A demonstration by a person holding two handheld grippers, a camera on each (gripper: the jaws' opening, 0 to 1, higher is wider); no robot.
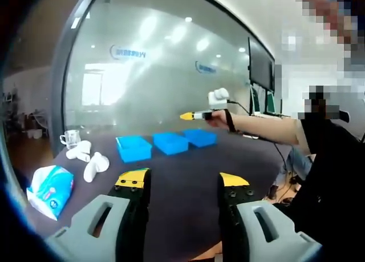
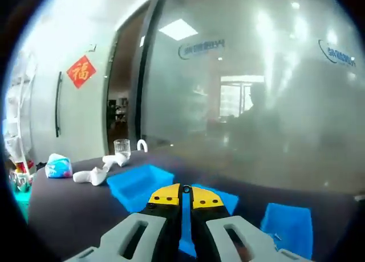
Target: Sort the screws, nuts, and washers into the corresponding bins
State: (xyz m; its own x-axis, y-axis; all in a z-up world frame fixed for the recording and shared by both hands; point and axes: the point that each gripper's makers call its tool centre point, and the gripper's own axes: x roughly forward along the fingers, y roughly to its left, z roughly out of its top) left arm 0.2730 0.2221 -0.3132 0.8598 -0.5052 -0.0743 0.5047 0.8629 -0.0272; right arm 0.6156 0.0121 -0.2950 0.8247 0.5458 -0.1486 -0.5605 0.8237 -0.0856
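A: Tongs status?
B: My left gripper point(image 1: 185, 183) gapes wide, empty. My right gripper point(image 2: 186, 198) is pinched on a small ring-like part point(image 2: 186, 188), above the three blue bins point(image 2: 139, 184) on the dark table point(image 2: 68, 210).

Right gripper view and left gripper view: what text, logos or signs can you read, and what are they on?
"福": red diamond sign on the white wall.
Blue logo text on the frosted glass wall: too blurred to read.
Tissue pack print: too small to read.
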